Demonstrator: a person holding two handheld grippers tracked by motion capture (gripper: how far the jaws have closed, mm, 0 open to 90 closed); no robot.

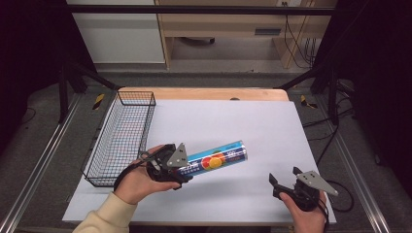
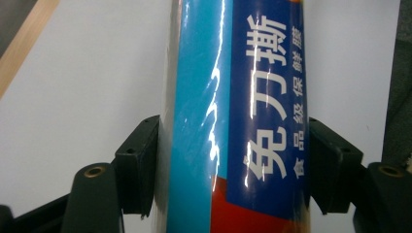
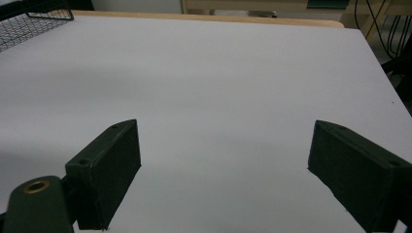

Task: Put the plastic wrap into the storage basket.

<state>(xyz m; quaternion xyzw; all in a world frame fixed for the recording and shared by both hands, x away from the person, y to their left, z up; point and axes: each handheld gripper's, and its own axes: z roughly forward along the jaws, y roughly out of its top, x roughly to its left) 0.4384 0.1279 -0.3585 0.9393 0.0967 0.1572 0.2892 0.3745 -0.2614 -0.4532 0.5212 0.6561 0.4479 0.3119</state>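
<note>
I count one blue roll of cling film (image 1: 214, 161), just left of centre in the high view, pinched at its near end between the jaws of my left gripper (image 1: 180, 170). My right gripper (image 1: 284, 182), lower right, has its jaws spread with nothing between them. One wire basket (image 1: 121, 138) sits at the left, on the one white table (image 1: 233, 126).

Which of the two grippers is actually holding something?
The left gripper: its jaws clamp the blue roll, while the right gripper stands open with nothing between its jaws.
</note>
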